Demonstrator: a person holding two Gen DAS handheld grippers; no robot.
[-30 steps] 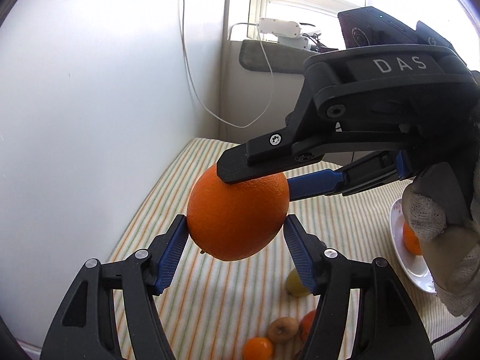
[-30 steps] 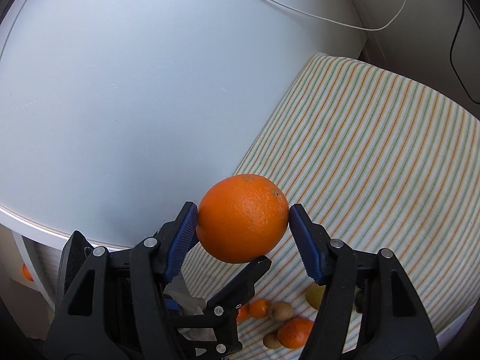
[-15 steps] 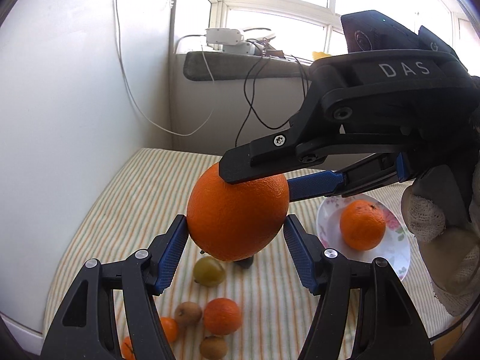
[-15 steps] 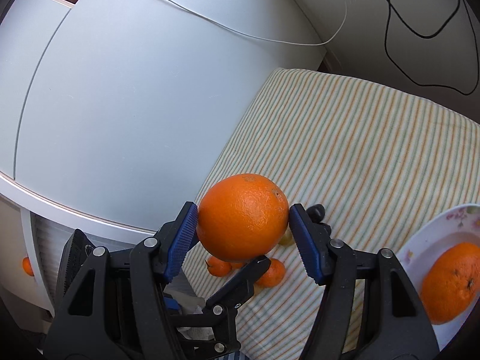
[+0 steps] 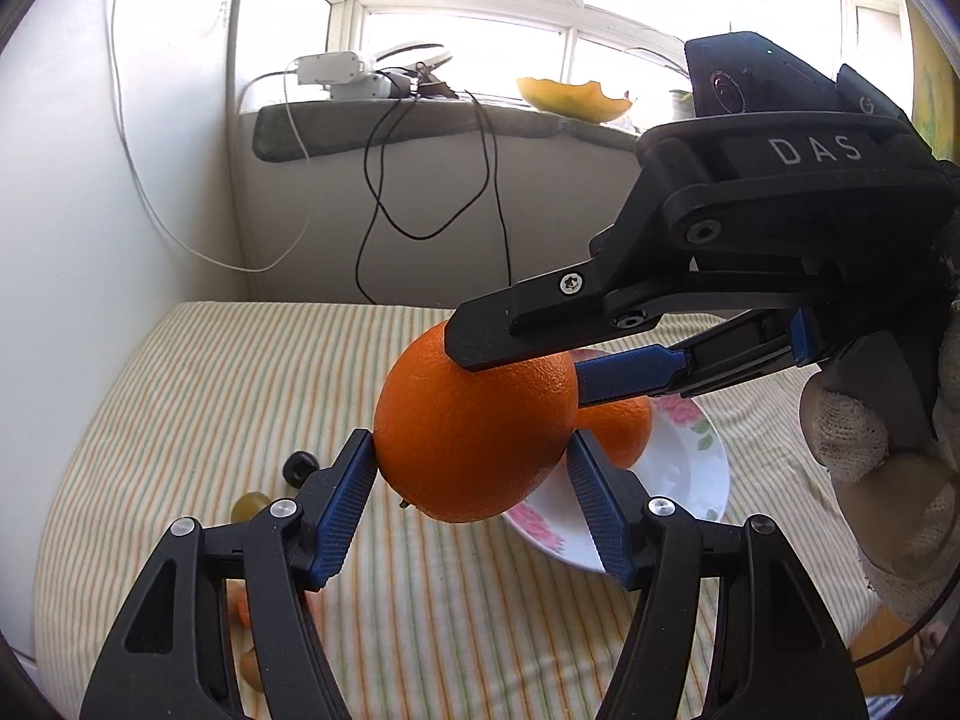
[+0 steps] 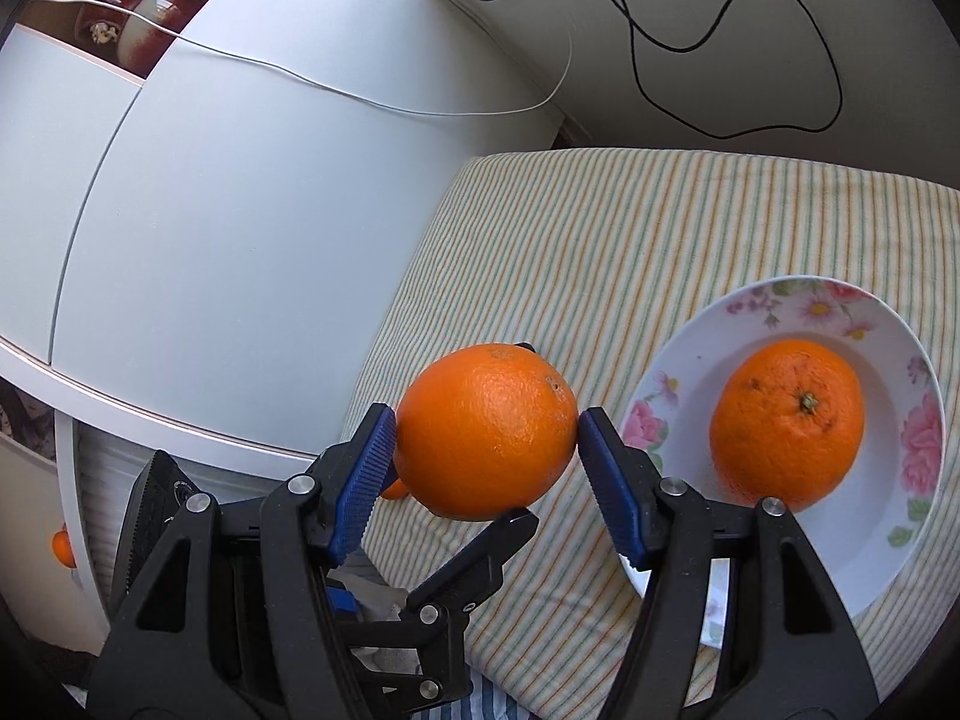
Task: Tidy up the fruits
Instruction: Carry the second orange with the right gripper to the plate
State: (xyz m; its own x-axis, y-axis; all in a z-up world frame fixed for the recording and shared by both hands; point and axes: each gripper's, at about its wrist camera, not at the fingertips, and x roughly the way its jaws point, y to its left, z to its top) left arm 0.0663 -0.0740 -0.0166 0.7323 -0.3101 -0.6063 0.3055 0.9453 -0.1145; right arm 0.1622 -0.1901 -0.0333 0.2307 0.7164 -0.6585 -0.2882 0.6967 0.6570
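Note:
A large orange (image 5: 474,432) hangs in the air above the striped cloth, gripped by both grippers at once. My left gripper (image 5: 471,468) is shut on it from the sides. My right gripper (image 6: 486,438) is also shut on the same orange (image 6: 486,429), crossing over it from the right in the left wrist view. A white flowered plate (image 6: 900,462) lies on the cloth to the right with a second orange (image 6: 786,423) in it. The plate (image 5: 690,480) sits just behind the held orange in the left wrist view.
A yellow-green fruit (image 5: 249,504), a small black knob (image 5: 298,467) and small orange fruits (image 5: 240,615) lie on the cloth at lower left. A white cabinet (image 6: 240,210) stands along the left. Cables hang from the windowsill (image 5: 420,126) at the back.
Both grippers have swung right together with the orange still held. The plate with its orange has come into view and now sits close beside and behind the held orange.

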